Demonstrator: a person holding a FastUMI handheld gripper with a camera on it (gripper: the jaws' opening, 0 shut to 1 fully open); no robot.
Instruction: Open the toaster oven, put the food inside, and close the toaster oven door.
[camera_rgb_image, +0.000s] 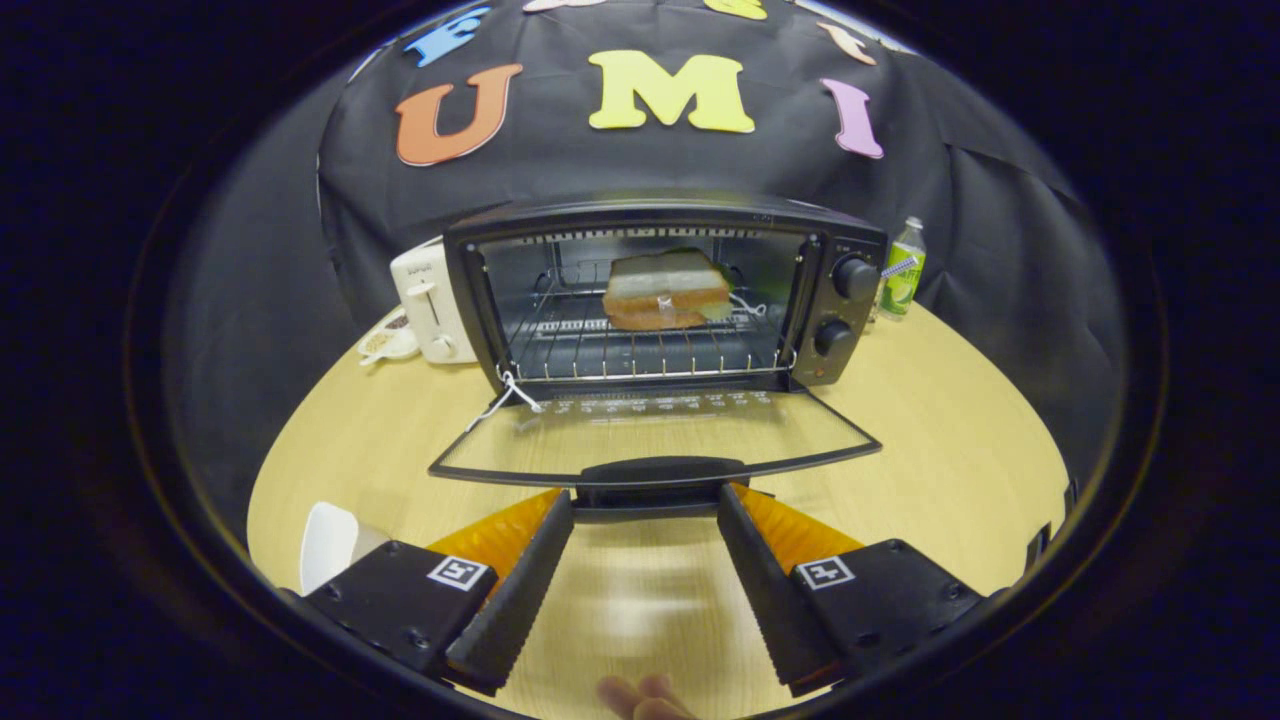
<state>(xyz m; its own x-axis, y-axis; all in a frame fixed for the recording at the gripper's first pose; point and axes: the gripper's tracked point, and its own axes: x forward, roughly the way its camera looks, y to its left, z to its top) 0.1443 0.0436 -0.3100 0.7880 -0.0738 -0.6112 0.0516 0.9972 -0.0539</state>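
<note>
A black toaster oven stands on the wooden table with its glass door folded down flat toward me. A sandwich lies on the wire rack inside. The door's black handle sits at its near edge. My gripper is open, its fingertips just under and on either side of that handle, with nothing held between them. I cannot tell whether the tips touch the handle.
A white toaster and a small dish stand left of the oven. A green bottle stands to its right. A white object lies near my left finger. A person's fingertips show beneath the gripper.
</note>
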